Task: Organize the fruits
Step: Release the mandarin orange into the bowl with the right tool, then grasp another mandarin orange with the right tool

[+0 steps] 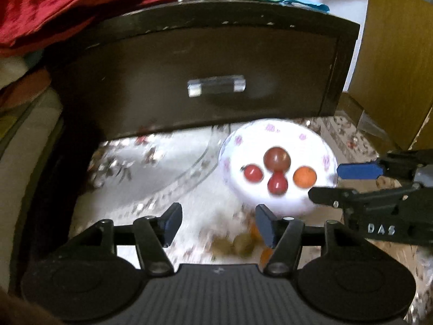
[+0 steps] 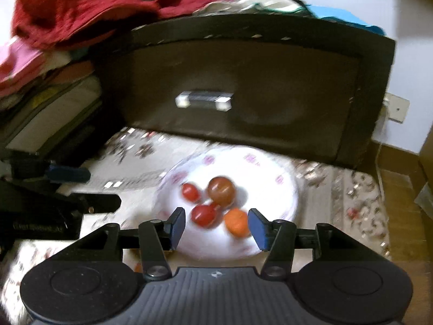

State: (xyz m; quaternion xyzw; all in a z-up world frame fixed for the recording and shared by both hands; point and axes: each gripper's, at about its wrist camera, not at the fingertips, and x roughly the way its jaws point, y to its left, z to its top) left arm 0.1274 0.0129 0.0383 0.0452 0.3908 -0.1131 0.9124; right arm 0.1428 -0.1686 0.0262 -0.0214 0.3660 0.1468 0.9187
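Note:
A white flowered plate [image 1: 284, 138] [image 2: 281, 197] sits on a patterned cloth and holds a large brownish-red fruit [image 1: 276, 158] [image 2: 221, 191], two small red fruits [image 1: 252, 173] [image 2: 190, 191] and an orange fruit [image 1: 304, 176] [image 2: 236, 221]. Two greenish fruits [image 1: 235, 243] and an orange one [image 1: 266, 254] lie on the cloth under my left gripper. My left gripper [image 1: 217, 223] is open and empty, left of the plate. My right gripper [image 2: 216, 227] is open and empty over the plate's near edge; it also shows in the left wrist view [image 1: 338, 184].
A dark wooden drawer front [image 1: 205, 81] [image 2: 243, 89] with a metal handle [image 1: 216, 85] stands right behind the plate. Red cloth [image 1: 67, 2] and other clothes pile on top and to the left. A wooden cabinet [image 1: 392, 62] stands at the right.

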